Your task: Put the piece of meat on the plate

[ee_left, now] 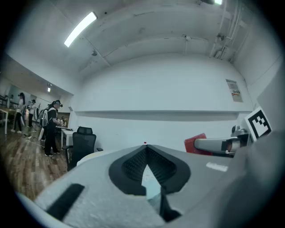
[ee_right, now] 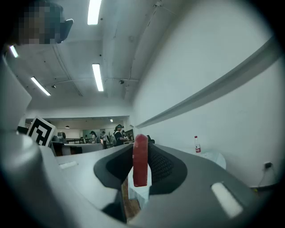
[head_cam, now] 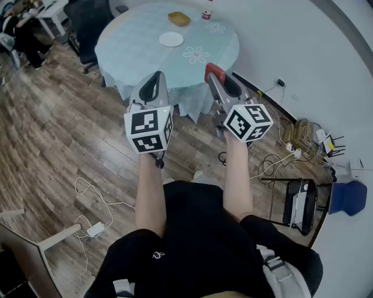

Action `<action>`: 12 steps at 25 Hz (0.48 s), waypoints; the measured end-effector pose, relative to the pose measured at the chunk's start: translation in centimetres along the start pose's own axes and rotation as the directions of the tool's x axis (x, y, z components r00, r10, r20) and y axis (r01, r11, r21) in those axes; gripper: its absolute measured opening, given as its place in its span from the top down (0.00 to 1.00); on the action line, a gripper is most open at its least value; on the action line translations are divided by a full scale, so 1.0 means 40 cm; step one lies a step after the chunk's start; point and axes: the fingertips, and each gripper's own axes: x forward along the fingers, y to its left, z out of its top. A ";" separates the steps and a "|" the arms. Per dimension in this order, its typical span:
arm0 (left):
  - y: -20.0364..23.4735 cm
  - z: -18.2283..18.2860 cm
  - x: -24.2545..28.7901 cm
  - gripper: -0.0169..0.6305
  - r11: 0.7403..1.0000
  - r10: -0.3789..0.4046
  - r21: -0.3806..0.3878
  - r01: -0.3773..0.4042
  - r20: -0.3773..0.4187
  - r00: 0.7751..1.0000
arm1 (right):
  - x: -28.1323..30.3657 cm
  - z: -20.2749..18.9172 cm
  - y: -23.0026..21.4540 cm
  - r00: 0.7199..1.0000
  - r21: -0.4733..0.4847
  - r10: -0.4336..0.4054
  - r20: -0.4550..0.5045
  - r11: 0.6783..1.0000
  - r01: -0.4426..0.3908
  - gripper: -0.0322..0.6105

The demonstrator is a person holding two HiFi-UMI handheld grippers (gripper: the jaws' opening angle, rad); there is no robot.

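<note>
A flat red piece of meat point(ee_right: 140, 160) stands on edge between the pads of my right gripper point(ee_right: 141, 153), which is shut on it. In the head view the meat point(head_cam: 212, 69) shows red at the tip of the right gripper point(head_cam: 214, 73), held level short of the round table point(head_cam: 140, 46). A white plate point(head_cam: 171, 39) lies near the middle of that table, well beyond both grippers. My left gripper point(head_cam: 156, 75) is beside the right one, its tips meeting with nothing between them point(ee_left: 145, 146). The left gripper view also catches the meat point(ee_left: 196, 142).
A brown bowl point(head_cam: 179, 18) and a bottle point(head_cam: 207, 13) stand at the table's far side; the bottle point(ee_right: 197, 144) also shows in the right gripper view. A black office chair point(ee_left: 84, 138) is left of the table. Cables and a power strip point(head_cam: 294, 152) lie on the floor at right.
</note>
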 end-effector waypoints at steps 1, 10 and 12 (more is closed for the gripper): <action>-0.001 0.000 0.000 0.97 1.000 -0.002 -0.001 0.002 0.001 1.000 | 0.000 -0.001 0.000 1.000 0.005 -0.001 0.001 1.000 0.001 0.79; 0.022 -0.028 -0.020 0.97 1.000 0.004 -0.017 -0.005 -0.013 1.000 | 0.011 -0.032 0.015 1.000 0.049 0.001 -0.020 0.999 0.000 0.79; 0.045 -0.033 -0.026 0.97 0.999 0.016 -0.029 -0.016 -0.011 1.000 | 0.019 -0.042 0.029 1.000 0.047 0.009 -0.026 0.999 -0.007 0.79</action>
